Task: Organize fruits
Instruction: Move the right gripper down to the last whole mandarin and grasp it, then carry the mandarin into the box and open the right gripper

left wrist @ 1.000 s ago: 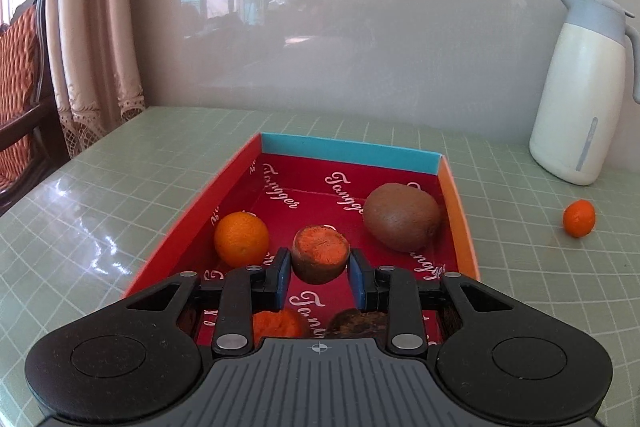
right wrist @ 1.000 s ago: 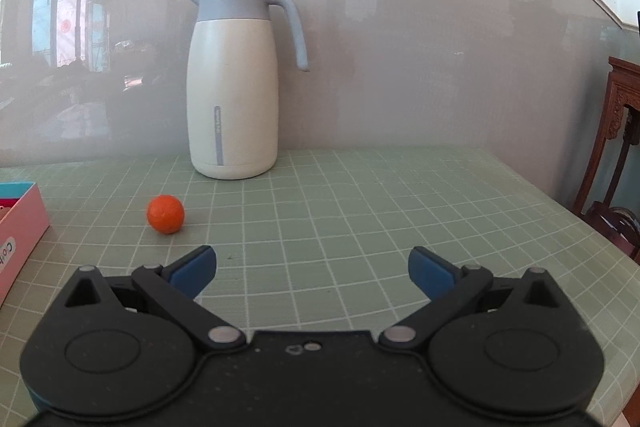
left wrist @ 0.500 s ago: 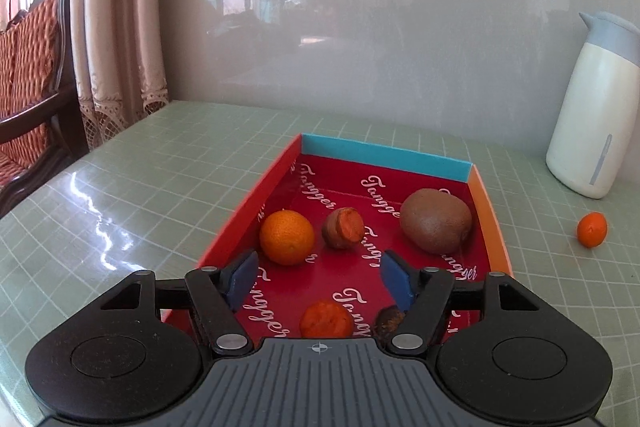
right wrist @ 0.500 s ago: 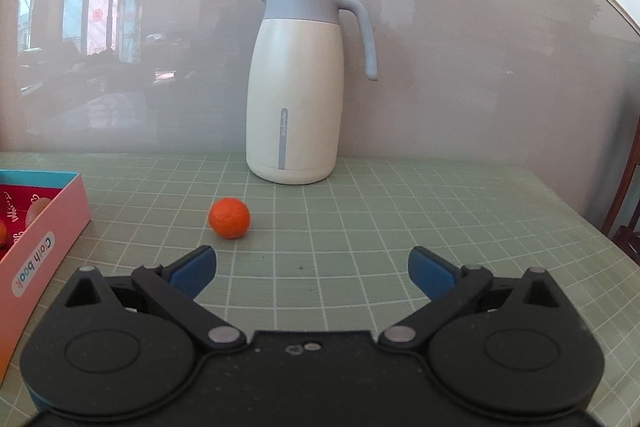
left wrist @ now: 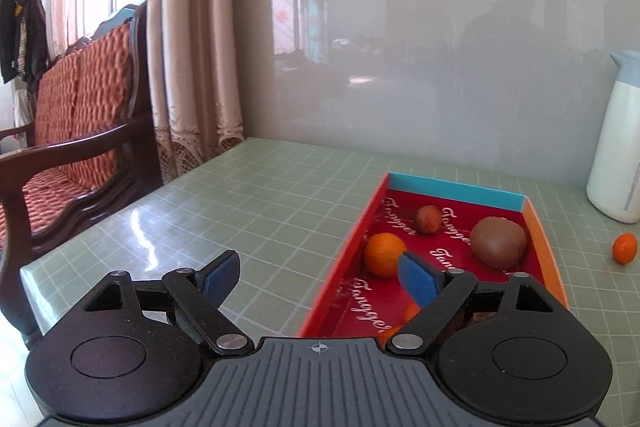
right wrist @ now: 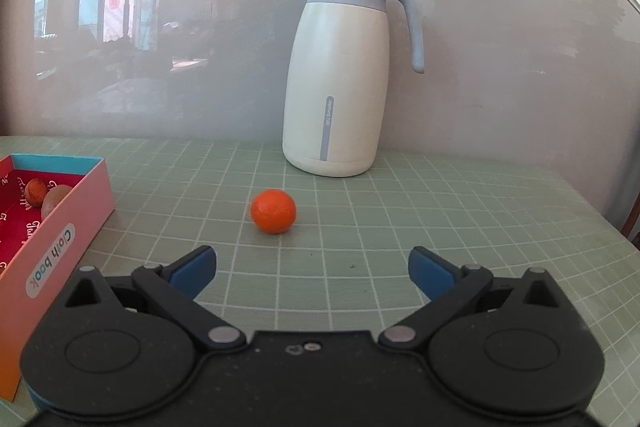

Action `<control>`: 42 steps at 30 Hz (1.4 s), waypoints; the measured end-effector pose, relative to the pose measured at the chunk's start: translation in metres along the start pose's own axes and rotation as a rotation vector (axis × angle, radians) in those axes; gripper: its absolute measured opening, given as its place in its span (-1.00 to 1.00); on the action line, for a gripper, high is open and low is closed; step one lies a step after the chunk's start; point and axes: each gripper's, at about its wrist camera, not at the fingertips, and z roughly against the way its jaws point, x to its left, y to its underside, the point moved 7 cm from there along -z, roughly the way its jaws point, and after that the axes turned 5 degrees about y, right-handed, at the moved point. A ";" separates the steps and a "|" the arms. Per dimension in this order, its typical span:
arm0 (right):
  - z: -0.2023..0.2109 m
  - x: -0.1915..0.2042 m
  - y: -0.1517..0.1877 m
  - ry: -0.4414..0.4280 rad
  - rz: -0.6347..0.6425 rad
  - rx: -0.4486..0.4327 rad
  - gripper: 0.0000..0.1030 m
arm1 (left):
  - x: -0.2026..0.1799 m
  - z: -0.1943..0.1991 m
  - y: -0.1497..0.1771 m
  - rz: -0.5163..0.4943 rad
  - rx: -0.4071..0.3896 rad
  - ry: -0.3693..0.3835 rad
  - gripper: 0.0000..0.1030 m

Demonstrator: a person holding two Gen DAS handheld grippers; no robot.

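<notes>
Both claws spread wide, gripping nothing.
Left gripper [left wrist: 318,273] beside red box [left wrist: 456,189] holding orange [left wrist: 384,253], kiwi [left wrist: 498,241] and small brown fruit [left wrist: 428,219]; right gripper [right wrist: 312,269] facing lone tangerine [right wrist: 273,210] on green table [right wrist: 460,211], near white jug [right wrist: 336,103].

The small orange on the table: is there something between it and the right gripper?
Nothing visible. The small orange lies alone on the green mat, ahead of the open right gripper and slightly toward its left finger. The jug stands behind it, the box off to the left.
</notes>
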 end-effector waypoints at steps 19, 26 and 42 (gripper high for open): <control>-0.053 0.035 -0.012 -0.050 0.027 0.063 0.63 | 0.079 0.007 0.013 0.128 -0.026 -0.216 0.79; -0.088 0.030 -0.020 -0.037 -0.010 0.111 0.55 | 0.080 0.001 0.016 0.151 -0.007 -0.216 0.80; -0.106 0.040 -0.014 -0.066 0.027 0.155 -0.28 | 0.072 -0.003 0.017 0.136 0.006 -0.207 0.80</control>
